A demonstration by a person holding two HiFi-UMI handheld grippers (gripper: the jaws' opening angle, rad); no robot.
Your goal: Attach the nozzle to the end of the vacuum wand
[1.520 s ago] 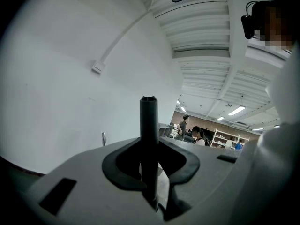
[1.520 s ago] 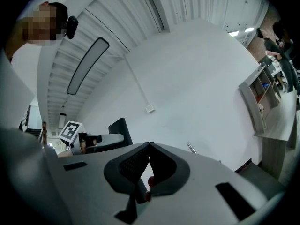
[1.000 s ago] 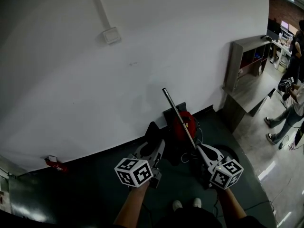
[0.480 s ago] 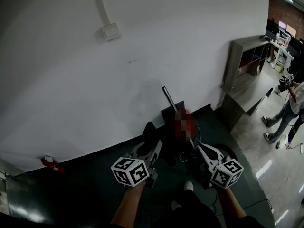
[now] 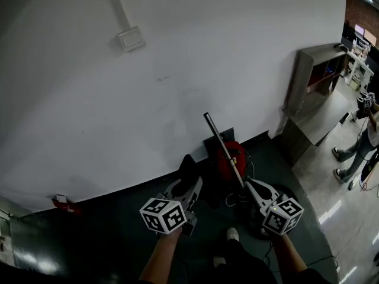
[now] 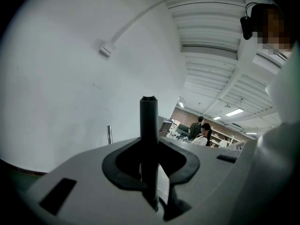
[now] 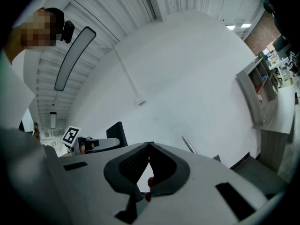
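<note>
A silver vacuum wand (image 5: 222, 144) rises at a slant from the red vacuum body (image 5: 230, 157) by the wall. My left gripper (image 5: 190, 185) is shut on the black nozzle (image 5: 188, 165), left of the wand and apart from it. In the left gripper view the nozzle (image 6: 148, 116) stands upright between the jaws of that gripper (image 6: 151, 149), with the wand (image 6: 109, 134) farther off at the left. My right gripper (image 5: 250, 185) sits at the wand's lower part. In its own view the right gripper (image 7: 149, 145) is shut with nothing between the jaws, and the wand (image 7: 188, 144) passes to their right.
A white wall (image 5: 177, 70) with a small box (image 5: 130, 38) stands behind the vacuum. At the right are a grey shelf unit (image 5: 314, 93) and people (image 5: 362, 141) on the lighter floor. A small red object (image 5: 64, 203) lies at the wall's foot, left. The person's shoe (image 5: 232, 234) shows below.
The person's feet have shifted and the view has swung slightly. Both grippers have moved a little. The nozzle stays in the left gripper and the right jaws stay closed.
</note>
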